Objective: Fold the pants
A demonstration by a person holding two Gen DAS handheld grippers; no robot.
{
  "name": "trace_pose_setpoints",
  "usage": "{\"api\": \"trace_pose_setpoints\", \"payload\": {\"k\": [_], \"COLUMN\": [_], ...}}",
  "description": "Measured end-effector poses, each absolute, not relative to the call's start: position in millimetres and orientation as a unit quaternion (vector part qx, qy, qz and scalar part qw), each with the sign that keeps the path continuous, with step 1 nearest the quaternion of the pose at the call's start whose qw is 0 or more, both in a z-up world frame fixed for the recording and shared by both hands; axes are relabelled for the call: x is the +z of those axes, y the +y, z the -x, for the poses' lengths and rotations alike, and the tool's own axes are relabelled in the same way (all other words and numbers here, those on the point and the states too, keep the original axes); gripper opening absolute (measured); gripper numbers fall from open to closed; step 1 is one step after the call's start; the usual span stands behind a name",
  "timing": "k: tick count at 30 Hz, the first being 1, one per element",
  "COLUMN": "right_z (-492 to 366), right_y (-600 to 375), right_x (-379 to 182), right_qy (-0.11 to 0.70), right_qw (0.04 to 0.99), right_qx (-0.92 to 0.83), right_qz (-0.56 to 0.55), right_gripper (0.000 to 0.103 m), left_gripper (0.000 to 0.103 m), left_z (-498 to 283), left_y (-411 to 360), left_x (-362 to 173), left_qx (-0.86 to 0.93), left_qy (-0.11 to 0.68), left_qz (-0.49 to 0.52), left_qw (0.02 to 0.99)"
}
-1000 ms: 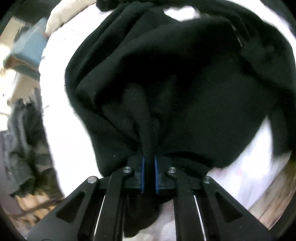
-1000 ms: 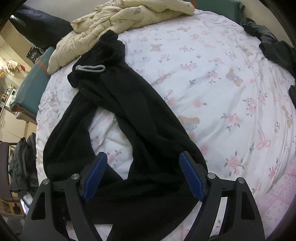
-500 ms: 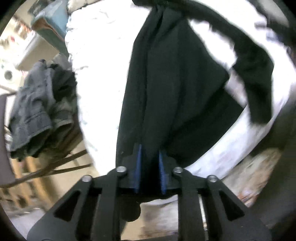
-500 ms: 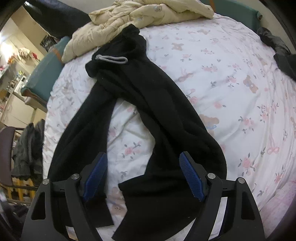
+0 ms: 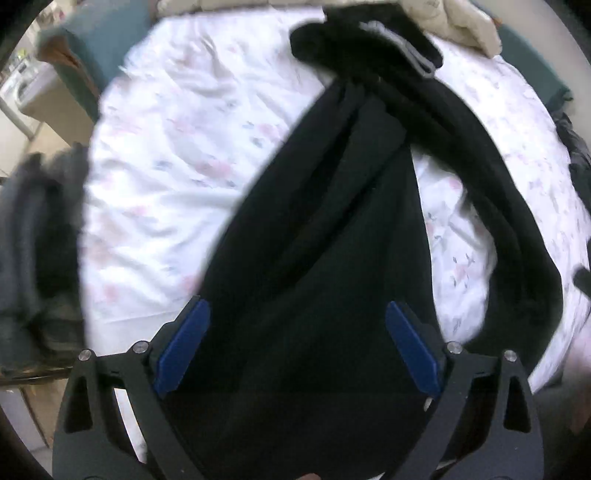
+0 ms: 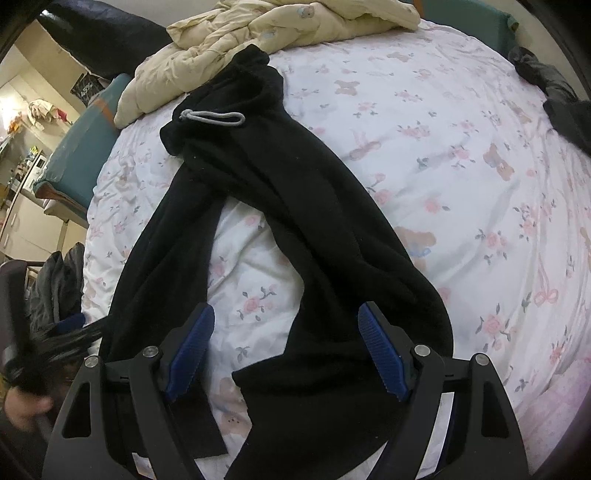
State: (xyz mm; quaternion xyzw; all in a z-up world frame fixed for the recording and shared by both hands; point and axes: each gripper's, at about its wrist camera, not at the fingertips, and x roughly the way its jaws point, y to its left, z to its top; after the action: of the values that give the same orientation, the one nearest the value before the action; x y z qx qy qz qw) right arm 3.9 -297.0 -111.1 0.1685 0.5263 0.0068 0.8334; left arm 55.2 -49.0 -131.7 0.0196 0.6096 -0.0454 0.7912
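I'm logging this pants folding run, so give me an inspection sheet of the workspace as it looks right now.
Surface: bed sheet, white with a floral and bear print, wrinkled.
Job's things: black pants spread out unfolded, legs apart, grey drawstring at the waist.
Clutter: cream quilt bunched at the far end; dark clothing at the right edge.
Grippers: left gripper has just opened, the pant leg below its jaws; right gripper open, gripping nothing.
Cables: nothing seen.
Surroundings: teal bed edge, dark clothes beside the bed.

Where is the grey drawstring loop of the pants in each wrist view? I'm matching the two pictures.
Left wrist view: the drawstring is at the upper right, blurred, on the waistband.
Right wrist view: drawstring at the upper left, on the waistband.
Shared landmark: cream quilt just beyond the waistband.
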Motion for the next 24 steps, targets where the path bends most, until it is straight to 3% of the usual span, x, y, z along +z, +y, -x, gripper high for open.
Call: {"api": "trace_pose_setpoints", "payload": {"k": [3,5,8,9,10,11,13,19,24], "right_z": [-9.0,-11.7,-16.1,-18.6,-20.6,-22.0,-23.9,-23.1,-15.8], "right_y": [-296.6,-296.6,-296.5,-296.3,-296.0,-296.3,-298.8,-300.5,-295.8], "right_x": [-113.3,-114.1,-113.9,-114.4,-114.8,-115.2,-115.9,-113.8,-109.2], "right_qy": [0.529,0.530,0.528,0.529,0.530,0.531,0.531,0.528,0.524], "right_qw": [0.832,0.831,0.831,0.831,0.830,0.830,0.830,0.828,0.833], "right_qx": [0.006,0.010,0.014,0.016,0.017,0.017,0.014,0.020,0.024], "right_qz": [-0.167,-0.169,-0.173,-0.173,-0.171,-0.170,-0.173,-0.187,-0.177], "right_gripper": [0.082,0.082,0.082,0.082,0.082,0.082,0.082,0.082,0.082], "left_gripper": [0.084,0.083,0.067,0.051,0.039,0.035,0.008,0.002,0.000], "left_z": [-72.7,-86.4,-104.7,-106.8,-107.0,-105.2,-98.2,-37.3,53.5], "left_y": [-61.2,-66.6,-83.4,-88.7,-93.1,-94.1,-92.7,-68.4,-29.0], "left_x": [-142.7,-153.1,-173.5,-180.9,-191.2,-196.6,-194.1,-167.7,-170.8], "left_qx": [-0.037,-0.033,-0.030,-0.022,-0.021,-0.026,-0.030,-0.061,-0.079], "left_qy": [0.582,0.584,0.599,0.599,0.604,0.608,0.602,0.598,0.652], "left_qz": [-0.030,-0.028,-0.087,-0.124,-0.161,-0.175,-0.179,-0.166,-0.181], "left_qw": [0.812,0.811,0.795,0.790,0.780,0.774,0.778,0.782,0.732]}}
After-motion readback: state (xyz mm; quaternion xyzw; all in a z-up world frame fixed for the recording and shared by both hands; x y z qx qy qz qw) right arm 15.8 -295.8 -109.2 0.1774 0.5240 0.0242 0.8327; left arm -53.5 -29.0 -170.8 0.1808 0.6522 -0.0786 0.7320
